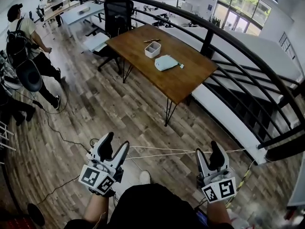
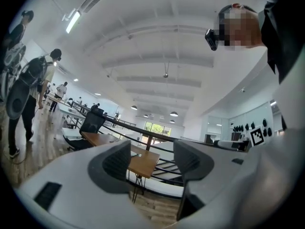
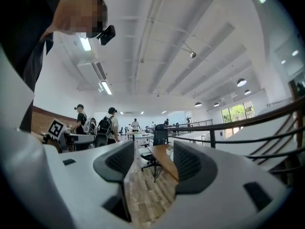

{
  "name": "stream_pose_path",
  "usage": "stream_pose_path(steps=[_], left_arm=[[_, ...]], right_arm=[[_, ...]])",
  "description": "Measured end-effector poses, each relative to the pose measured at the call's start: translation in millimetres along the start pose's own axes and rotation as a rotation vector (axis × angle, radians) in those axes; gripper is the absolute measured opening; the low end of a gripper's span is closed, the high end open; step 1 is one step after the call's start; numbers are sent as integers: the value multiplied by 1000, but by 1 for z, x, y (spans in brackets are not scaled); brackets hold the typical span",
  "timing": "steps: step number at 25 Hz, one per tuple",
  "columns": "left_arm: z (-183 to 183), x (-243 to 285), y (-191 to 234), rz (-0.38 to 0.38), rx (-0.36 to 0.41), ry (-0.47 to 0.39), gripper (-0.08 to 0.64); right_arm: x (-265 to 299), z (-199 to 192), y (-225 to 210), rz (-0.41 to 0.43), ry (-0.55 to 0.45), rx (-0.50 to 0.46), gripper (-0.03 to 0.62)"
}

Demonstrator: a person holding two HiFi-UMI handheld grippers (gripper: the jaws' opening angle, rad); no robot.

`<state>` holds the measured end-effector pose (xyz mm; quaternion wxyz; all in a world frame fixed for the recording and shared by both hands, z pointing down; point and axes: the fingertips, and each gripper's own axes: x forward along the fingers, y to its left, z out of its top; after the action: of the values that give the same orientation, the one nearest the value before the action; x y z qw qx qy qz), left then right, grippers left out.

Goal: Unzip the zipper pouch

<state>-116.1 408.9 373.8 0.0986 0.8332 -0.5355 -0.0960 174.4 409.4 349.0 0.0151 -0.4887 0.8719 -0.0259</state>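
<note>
- Well short of the desk (image 1: 190, 80), I hold the left tongs (image 1: 116, 142) and right tongs (image 1: 208, 150) released, nothing between them.
- The zipper pouch (image 1: 166, 62) lies on the desk, beside a white box (image 1: 152, 49).
- Step in hand, I judge: the approach. Next, reach the desk and find the pull.

bright daylight from windows (image 1: 240, 6), ceiling lamps lit, strong fisheye bending at edges.
</note>
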Motion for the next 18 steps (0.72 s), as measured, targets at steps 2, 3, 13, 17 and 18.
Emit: stream_pose_path(steps=[2, 3, 13, 17, 18], left_arm=[[7, -2, 15, 17, 15, -10, 272], [10, -3, 23, 26, 24, -14, 272], [0, 1, 73, 50, -59, 9, 270], [4, 13, 79, 42, -48, 3, 262], [5, 15, 81, 46, -48, 1, 262]], right_arm=[[17, -1, 11, 5, 12, -44, 247], [24, -2, 16, 11, 15, -40, 247], [67, -6, 43, 36, 71, -178, 213], [82, -2, 29, 13, 56, -163, 198], [86, -2, 27, 13, 51, -155, 187]])
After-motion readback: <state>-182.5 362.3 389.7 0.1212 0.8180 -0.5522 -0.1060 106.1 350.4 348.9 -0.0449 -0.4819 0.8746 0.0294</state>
